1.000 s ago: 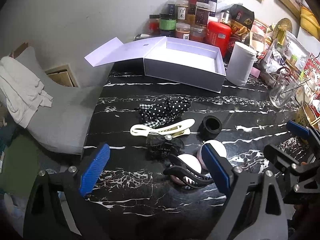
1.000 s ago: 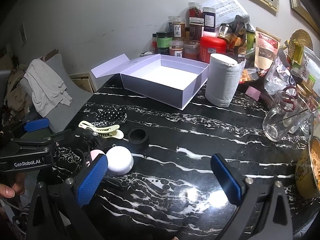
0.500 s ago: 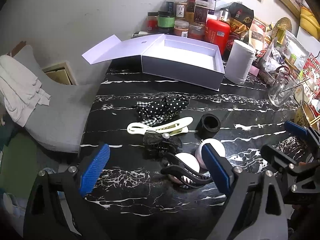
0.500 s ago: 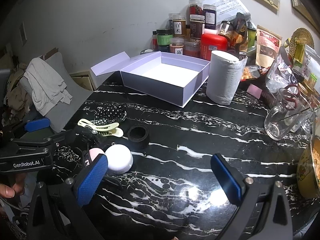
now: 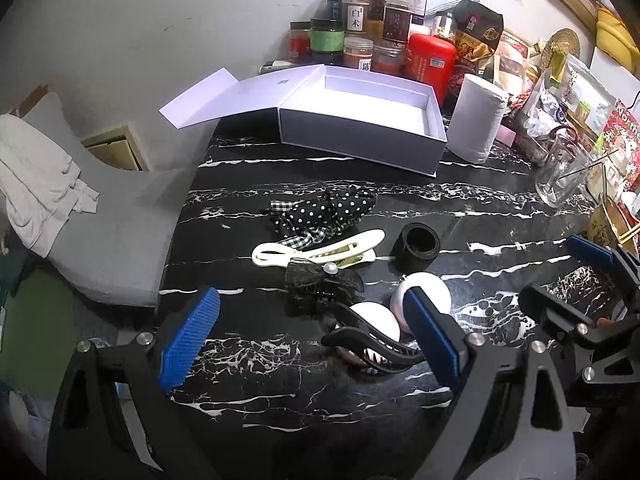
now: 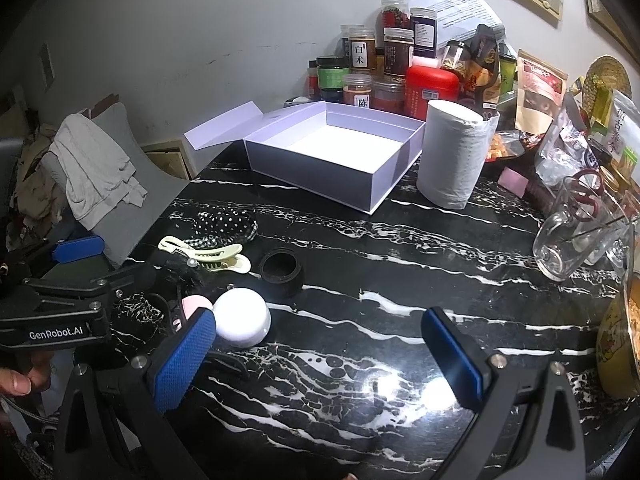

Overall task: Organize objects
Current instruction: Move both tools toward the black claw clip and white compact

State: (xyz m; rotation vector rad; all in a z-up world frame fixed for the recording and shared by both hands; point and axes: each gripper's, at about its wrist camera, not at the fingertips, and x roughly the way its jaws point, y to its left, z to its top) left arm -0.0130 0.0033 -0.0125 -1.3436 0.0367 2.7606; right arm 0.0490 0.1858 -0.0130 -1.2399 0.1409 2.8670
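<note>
Both grippers have barely moved in the last second; the left one has only drifted a tiny bit, so the box and hair things sit a little lower in its view than before.

The left gripper (image 5: 312,332) hangs low over the black tabletop (image 5: 500,200) with white streaks. Its blue fingers (image 5: 188,340) are spread wide and hold nothing. Between them lies a black claw clip (image 5: 372,344), resting on a pink and white ball (image 5: 376,320). A second white ball (image 5: 424,292) sits just beside it. A little farther off are a black lace bow clip (image 5: 320,280), a cream hair clip (image 5: 320,250), a dotted black scrunchie (image 5: 324,212) and a short black ring (image 5: 418,244).

The right gripper (image 6: 320,356) is over a bare shiny part of the tabletop. Its fingers (image 6: 184,360) are also wide apart and hold nothing. The white ball is just past its left finger.

At the back of the tabletop sits a pale purple box (image 5: 360,120) with its lid flap folded open. It has nothing inside. Next to it stands a roll of white paper (image 5: 478,120). Behind them are many jars (image 5: 360,32) and a red tin (image 5: 430,60). A clear glass mug (image 6: 576,236) stands off to the right. A grey chair (image 5: 100,220) with a pale cloth on it is left of the tabletop.
</note>
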